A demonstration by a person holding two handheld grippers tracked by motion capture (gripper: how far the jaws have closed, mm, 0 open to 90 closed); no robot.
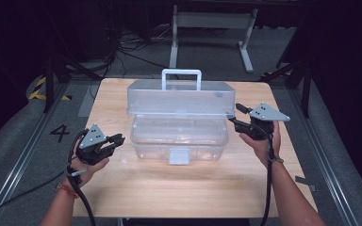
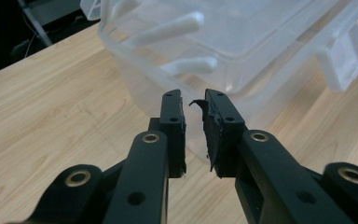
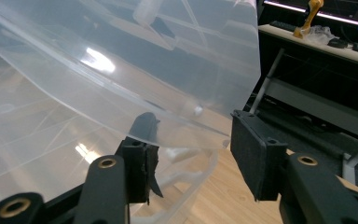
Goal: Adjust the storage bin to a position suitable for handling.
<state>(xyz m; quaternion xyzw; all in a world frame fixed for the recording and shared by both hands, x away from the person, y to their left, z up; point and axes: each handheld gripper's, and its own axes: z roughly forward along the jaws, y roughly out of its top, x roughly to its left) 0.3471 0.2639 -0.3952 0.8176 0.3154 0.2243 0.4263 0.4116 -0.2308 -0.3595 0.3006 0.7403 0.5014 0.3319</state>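
Clear plastic storage box (image 1: pixel 179 136) sits mid-table, lid (image 1: pixel 179 96) raised partway on its rear hinge, white handle (image 1: pixel 181 77) on top, front latch (image 1: pixel 178 156) hanging loose. Right gripper (image 1: pixel 242 116) is at the lid's right edge; in the right gripper view one jaw sits under the lid corner (image 3: pixel 200 112), the other outside it, spread, not pinching. Left gripper (image 1: pixel 117 140) waits just beside the box's left wall, jaws a narrow gap apart, nothing between them. Looks like lid work: I'd clamp the rim squarely before moving it, swing along the hinge arc, left steadying the base so the box doesn't skate
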